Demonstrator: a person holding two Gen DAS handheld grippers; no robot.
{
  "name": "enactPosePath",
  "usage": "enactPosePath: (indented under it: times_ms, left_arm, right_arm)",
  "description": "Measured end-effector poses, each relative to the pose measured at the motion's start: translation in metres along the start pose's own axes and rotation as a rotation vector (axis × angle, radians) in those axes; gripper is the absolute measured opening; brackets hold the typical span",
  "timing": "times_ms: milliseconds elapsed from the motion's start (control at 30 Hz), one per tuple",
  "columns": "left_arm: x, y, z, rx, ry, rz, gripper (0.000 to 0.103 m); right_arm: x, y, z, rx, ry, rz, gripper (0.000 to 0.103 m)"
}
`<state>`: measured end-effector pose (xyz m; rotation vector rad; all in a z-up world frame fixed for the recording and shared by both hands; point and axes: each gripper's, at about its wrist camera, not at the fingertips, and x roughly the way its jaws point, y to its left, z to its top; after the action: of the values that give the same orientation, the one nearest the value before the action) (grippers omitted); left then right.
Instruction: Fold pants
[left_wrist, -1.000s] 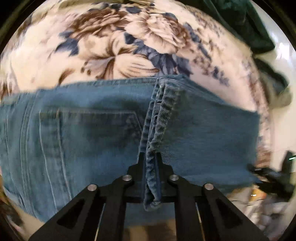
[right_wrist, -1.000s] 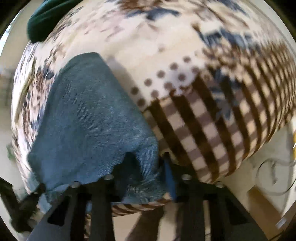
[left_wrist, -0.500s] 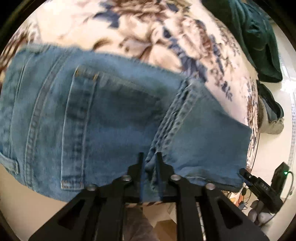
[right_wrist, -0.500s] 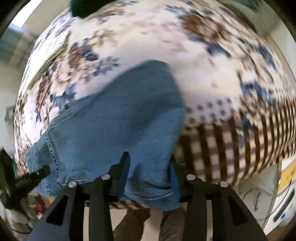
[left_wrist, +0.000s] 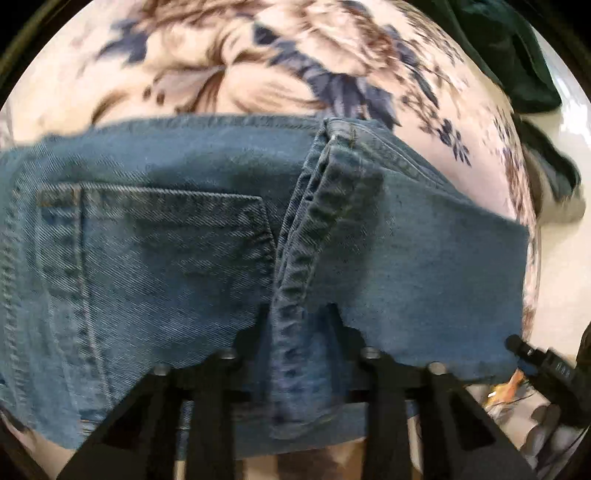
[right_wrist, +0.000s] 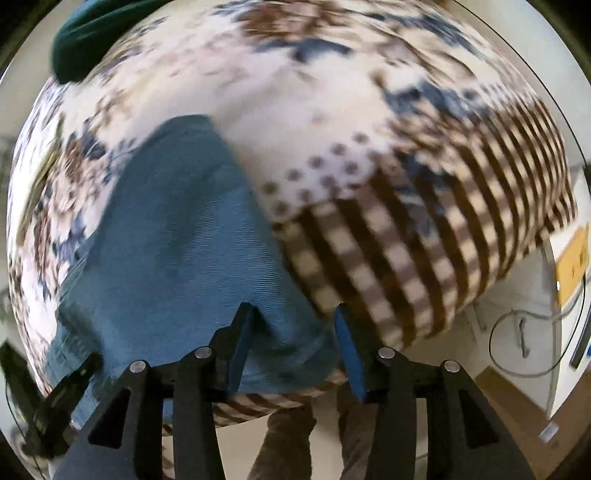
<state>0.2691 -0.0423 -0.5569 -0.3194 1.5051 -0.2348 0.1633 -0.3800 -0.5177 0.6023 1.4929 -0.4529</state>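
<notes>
Blue jeans (left_wrist: 147, 240) lie folded flat on a flowered bedspread (left_wrist: 240, 74), back pocket (left_wrist: 155, 251) up, with the leg hems (left_wrist: 317, 206) laid across the seat. My left gripper (left_wrist: 297, 314) points steeply down over the hems. Its jaws are closing with the hem strip loose between them, and the pads do not press it. In the right wrist view the jeans (right_wrist: 177, 240) end in a rounded fold. My right gripper (right_wrist: 291, 325) hangs over that fold, its jaws opening wide and holding nothing.
A dark green garment (left_wrist: 517, 55) lies at the bed's far corner, also in the right wrist view (right_wrist: 85, 40). The checked edge of the bedspread (right_wrist: 388, 258) drops to a pale floor with a cable (right_wrist: 517, 332). A person's legs (right_wrist: 295, 435) stand at the bedside.
My right jaws have let go of the denim fold and spread apart. My left jaws, earlier pinched on the hems, stand wider around them, and that camera has sunk closer to the jeans.
</notes>
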Motion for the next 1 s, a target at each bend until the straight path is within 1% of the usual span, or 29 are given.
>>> enactPosePath:
  times_ms: [67,133,167,233,267,300,333,400,433,467,500,567,600,633,667,700,733,767,800,833,867,900,933,967,1000]
  left_arm:
    - [-0.014,0.001,-0.004,-0.017,-0.038,-0.054,0.013]
    - [-0.026,0.003,-0.009,-0.045,-0.05,-0.105,0.011]
    - [-0.034,0.007,-0.012,-0.096,-0.045,-0.157,0.007]
    - [-0.043,0.013,-0.016,-0.171,-0.033,-0.223,0.006]
    - [-0.047,0.017,-0.018,-0.208,-0.025,-0.247,0.006]
    - [-0.048,0.02,-0.019,-0.22,-0.02,-0.253,0.006]
    - [-0.046,0.022,-0.018,-0.22,-0.017,-0.24,0.006]
    - [-0.032,0.028,-0.014,-0.217,-0.005,-0.181,0.007]
    - [-0.019,0.032,-0.011,-0.21,0.034,-0.165,0.007]
    - [-0.012,0.032,-0.01,-0.209,0.053,-0.158,0.008]
    - [-0.011,0.032,-0.009,-0.211,0.057,-0.148,0.011]
    - [-0.019,0.029,-0.006,-0.199,0.055,-0.109,0.011]
    - [-0.028,0.026,-0.005,-0.187,0.032,-0.08,0.011]
    - [-0.041,0.021,-0.004,-0.173,-0.018,-0.029,0.012]
    - [-0.051,0.017,-0.005,-0.164,-0.059,0.004,0.019]
    - [-0.064,0.008,-0.007,-0.144,-0.135,0.034,0.028]
    - [-0.071,-0.004,-0.009,-0.113,-0.192,0.028,0.036]
    - [-0.069,-0.011,-0.009,-0.088,-0.202,0.014,0.048]
    - [-0.06,-0.024,-0.009,-0.053,-0.182,-0.008,0.051]
    - [-0.046,-0.033,-0.01,-0.031,-0.14,-0.03,0.051]
    - [-0.037,-0.036,-0.012,-0.02,-0.109,-0.038,0.051]
    - [-0.023,-0.04,-0.017,-0.004,-0.058,-0.039,0.051]
    - [-0.013,-0.041,-0.022,0.004,-0.026,-0.034,0.051]
    - [-0.003,-0.039,-0.031,0.012,0.008,-0.015,0.051]
    - [0.002,-0.036,-0.037,0.017,0.022,-0.006,0.05]
  right_arm:
    - [0.0,-0.01,0.0,0.02,-0.004,-0.002,0.048]
    - [-0.005,-0.017,0.001,0.021,-0.012,-0.012,0.048]
    - [-0.007,-0.018,0.001,0.021,-0.017,-0.016,0.048]
    - [-0.015,-0.02,0.003,0.017,-0.035,-0.025,0.048]
    - [-0.021,-0.022,0.004,0.014,-0.044,-0.028,0.048]
    - [-0.026,-0.02,0.006,0.006,-0.055,-0.023,0.048]
    - [-0.032,-0.018,0.008,-0.005,-0.062,-0.018,0.048]
    - [-0.043,0.001,0.01,-0.068,-0.083,0.008,0.048]
    - [-0.047,0.008,0.011,-0.098,-0.084,0.032,0.048]
    - [-0.046,0.025,0.01,-0.153,-0.072,0.083,0.048]
    - [-0.042,0.042,0.009,-0.206,-0.046,0.13,0.048]
    - [-0.02,0.077,0.003,-0.3,0.042,0.215,0.048]
    - [-0.007,0.091,-0.001,-0.326,0.073,0.239,0.042]
    - [0.002,0.098,-0.005,-0.347,0.097,0.245,0.034]
    - [0.021,0.11,-0.013,-0.377,0.158,0.237,0.02]
    - [0.031,0.113,-0.021,-0.389,0.201,0.232,0.02]
    - [0.039,0.115,-0.029,-0.395,0.237,0.233,0.02]
    - [0.044,0.113,-0.043,-0.408,0.274,0.224,0.02]
    - [0.045,0.112,-0.054,-0.432,0.292,0.211,0.02]
    - [0.045,0.11,-0.062,-0.452,0.299,0.202,0.02]
    - [0.046,0.104,-0.072,-0.466,0.33,0.184,0.02]
    - [0.049,0.099,-0.077,-0.461,0.363,0.176,0.02]
    - [0.052,0.091,-0.083,-0.452,0.394,0.169,0.02]
    - [0.051,0.084,-0.085,-0.446,0.403,0.149,0.02]
    - [0.046,0.079,-0.086,-0.453,0.393,0.138,0.02]
